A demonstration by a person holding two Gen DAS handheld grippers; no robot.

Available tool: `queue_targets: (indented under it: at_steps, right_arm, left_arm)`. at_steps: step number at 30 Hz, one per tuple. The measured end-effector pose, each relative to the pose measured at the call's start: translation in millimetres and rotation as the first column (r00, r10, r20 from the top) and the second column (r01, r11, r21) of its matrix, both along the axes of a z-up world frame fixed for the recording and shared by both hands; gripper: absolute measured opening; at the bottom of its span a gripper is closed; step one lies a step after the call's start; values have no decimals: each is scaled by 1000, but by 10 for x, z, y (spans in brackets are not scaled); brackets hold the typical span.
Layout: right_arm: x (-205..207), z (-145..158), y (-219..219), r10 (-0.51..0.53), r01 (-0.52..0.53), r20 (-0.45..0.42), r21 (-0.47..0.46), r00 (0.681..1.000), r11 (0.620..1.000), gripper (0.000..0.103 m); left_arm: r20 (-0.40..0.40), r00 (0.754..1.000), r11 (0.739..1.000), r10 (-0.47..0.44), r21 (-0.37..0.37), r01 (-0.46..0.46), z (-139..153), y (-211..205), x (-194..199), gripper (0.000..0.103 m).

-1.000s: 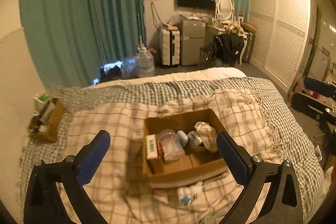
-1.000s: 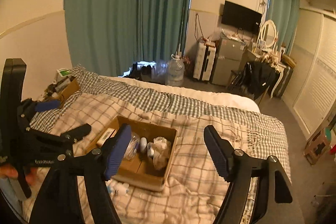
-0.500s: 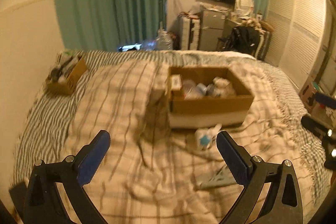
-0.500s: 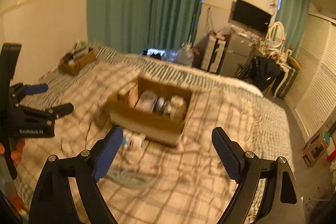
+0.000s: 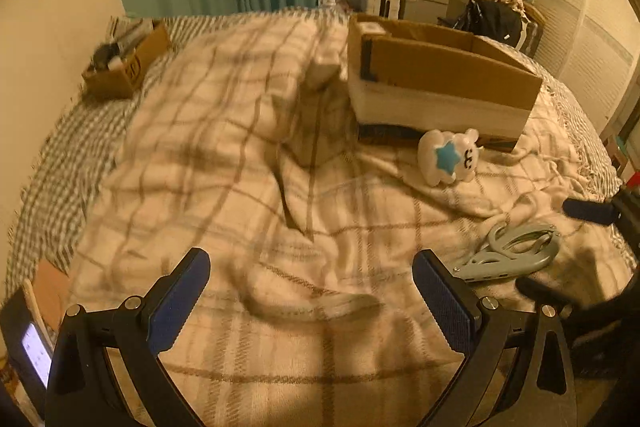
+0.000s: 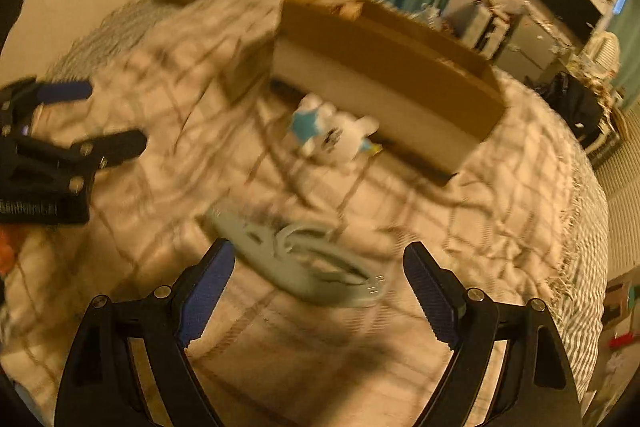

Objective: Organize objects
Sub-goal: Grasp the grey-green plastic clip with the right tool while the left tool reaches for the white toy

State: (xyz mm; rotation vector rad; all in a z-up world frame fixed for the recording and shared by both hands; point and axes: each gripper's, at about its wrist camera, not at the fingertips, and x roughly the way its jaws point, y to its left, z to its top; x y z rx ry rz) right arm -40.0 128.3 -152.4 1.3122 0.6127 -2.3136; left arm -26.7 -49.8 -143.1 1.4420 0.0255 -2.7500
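A cardboard box [image 5: 444,83] stands on the plaid blanket, also in the right wrist view [image 6: 384,71]. A white toy with a blue star [image 5: 448,157] lies in front of it, blurred in the right wrist view [image 6: 332,131]. A grey-green folding hanger [image 5: 508,257] lies nearer, just ahead of my right gripper [image 6: 316,291], between its fingers. Both grippers are open and empty. My left gripper [image 5: 316,291] hovers low over bare blanket, left of the hanger. The left gripper also shows in the right wrist view [image 6: 60,147].
A smaller cardboard box of items [image 5: 124,59] sits at the bed's far left by the wall. A phone-like device [image 5: 28,339] lies at the near left edge. The bed's right edge drops to the floor; furniture stands beyond.
Both grippers have dropped from high above the bed to low over the blanket, near side of the box. The toy and hanger now appear close.
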Motion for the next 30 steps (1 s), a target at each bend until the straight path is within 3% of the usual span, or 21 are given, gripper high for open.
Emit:
queue_targets:
  at_steps: [3,7,11,14,15,17,24,30]
  right_arm:
    - [-12,-198,-76,12,-15,43,73,999,997,86]
    - [-102,-280,-114,-12,7,49,100,999,995,86]
    - [-229,-353,-181,-21,11,75,127,997,992,76]
    - [-287,-414,-232,-20,4,96,161,995,987,60]
    - [-294,-406,-236,-21,5,96,164,995,986,44]
    - [-287,-362,-212,-34,19,82,174,996,985,33]
    - [-272,195,252,-137,138,31,-35,990,990,9]
    - [-462,601,613,-248,241,-25,-157,968,958,9]
  left_arm:
    - [27,1000,1000,10,7,-11,-68,-42,-53,103]
    - [44,999,999,21,33,-23,-123,-105,-85,103]
    - [66,997,998,29,56,-33,-173,-153,-109,103]
    - [70,997,997,37,69,-42,-183,-190,-117,103]
    - [70,997,996,39,76,-44,-182,-203,-115,103]
    - [71,997,995,43,82,-49,-179,-216,-110,103]
    - [76,997,999,13,51,-17,-115,-69,-179,103]
    - [38,998,997,-51,55,49,88,309,-407,103]
